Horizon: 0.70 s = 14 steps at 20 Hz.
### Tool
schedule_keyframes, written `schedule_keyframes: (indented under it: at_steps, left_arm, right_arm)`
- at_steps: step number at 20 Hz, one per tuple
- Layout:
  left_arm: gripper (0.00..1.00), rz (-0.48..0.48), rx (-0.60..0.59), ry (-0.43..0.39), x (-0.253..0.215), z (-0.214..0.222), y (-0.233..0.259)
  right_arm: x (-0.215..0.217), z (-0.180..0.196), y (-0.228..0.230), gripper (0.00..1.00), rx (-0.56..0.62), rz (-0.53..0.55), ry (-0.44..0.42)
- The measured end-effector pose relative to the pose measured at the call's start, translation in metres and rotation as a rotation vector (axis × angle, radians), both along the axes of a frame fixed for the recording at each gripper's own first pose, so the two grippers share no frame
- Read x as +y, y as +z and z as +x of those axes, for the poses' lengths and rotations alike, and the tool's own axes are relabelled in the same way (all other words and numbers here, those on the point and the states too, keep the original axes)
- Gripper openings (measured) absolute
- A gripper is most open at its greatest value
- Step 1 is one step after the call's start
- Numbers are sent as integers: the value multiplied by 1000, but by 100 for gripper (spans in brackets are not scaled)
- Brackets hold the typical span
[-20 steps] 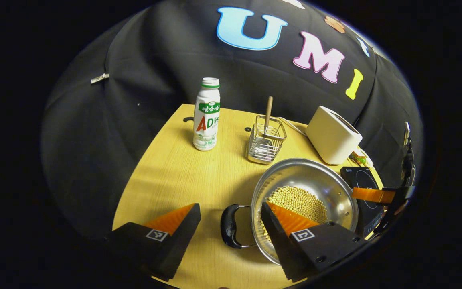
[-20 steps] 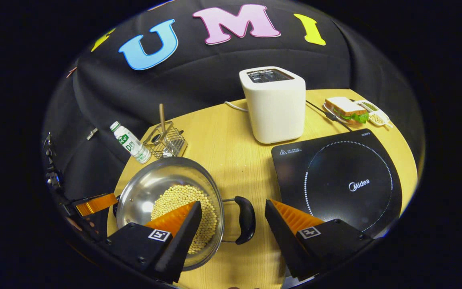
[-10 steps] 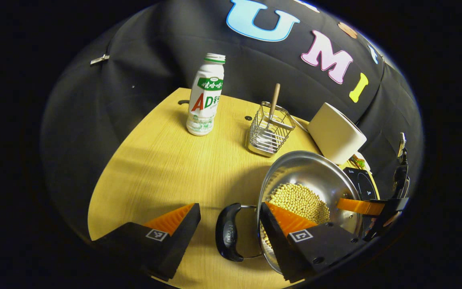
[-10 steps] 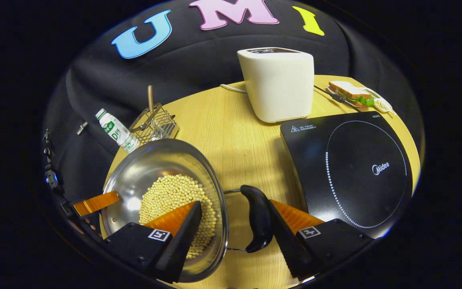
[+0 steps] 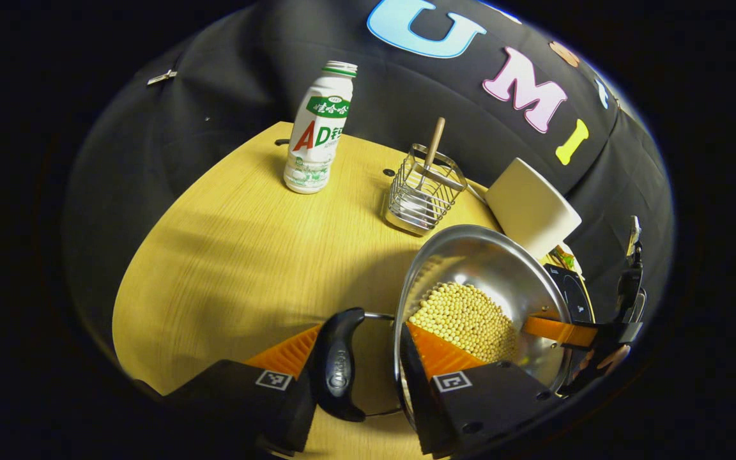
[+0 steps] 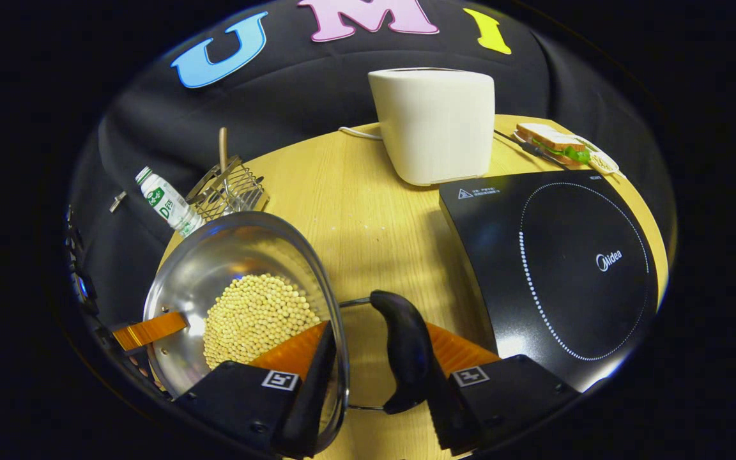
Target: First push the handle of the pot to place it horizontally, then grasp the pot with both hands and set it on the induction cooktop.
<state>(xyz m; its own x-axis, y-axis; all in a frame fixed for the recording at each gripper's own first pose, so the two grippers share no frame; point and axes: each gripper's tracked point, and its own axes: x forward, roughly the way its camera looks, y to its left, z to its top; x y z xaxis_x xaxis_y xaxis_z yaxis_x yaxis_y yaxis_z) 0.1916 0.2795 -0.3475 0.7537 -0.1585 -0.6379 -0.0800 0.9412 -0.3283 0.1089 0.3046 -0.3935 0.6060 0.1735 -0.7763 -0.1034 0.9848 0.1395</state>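
Pot rim seemingly between both tongs' fingers.

A staged kitchen corner inside a recording booth is shown. A wooden surface is backed by draped black cloth instead of walls, and kitchen items are set out on it: an induction cooktop, a toaster, a wire utensil holder, a drink bottle and a sandwich.

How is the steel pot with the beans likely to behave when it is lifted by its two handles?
The pot probably feels fairly heavy, with beans heaped inside. The loose beans may shift if it tilts. Its thin wire-mounted handles might swing or pivot, so both hand-held grippers should stay level.
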Motion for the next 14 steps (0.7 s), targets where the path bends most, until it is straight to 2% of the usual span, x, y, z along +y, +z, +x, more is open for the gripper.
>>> schedule_keyframes:
  at_steps: [3,4,5,6,8,11,14]
  left_arm:
    - [62,-5,6,26,3,0,-2]
    - [60,-2,12,26,2,-1,-2]
    - [60,3,12,19,2,-2,-2]
    - [60,0,22,18,2,-3,-3]
    - [59,1,49,26,3,-5,-5]
    - [58,-13,62,40,2,-8,-4]
    - [56,-21,69,71,4,-17,-2]
  right_arm:
    - [0,0,-1,69,-2,4,7]
    - [0,-2,0,64,-5,-1,15]
    - [0,-2,0,68,-12,-8,22]
    - [0,-4,1,64,-18,-8,36]
    - [2,-7,1,64,-5,10,39]
    - [3,-8,4,58,4,25,38]
    - [5,-13,8,58,1,20,69]
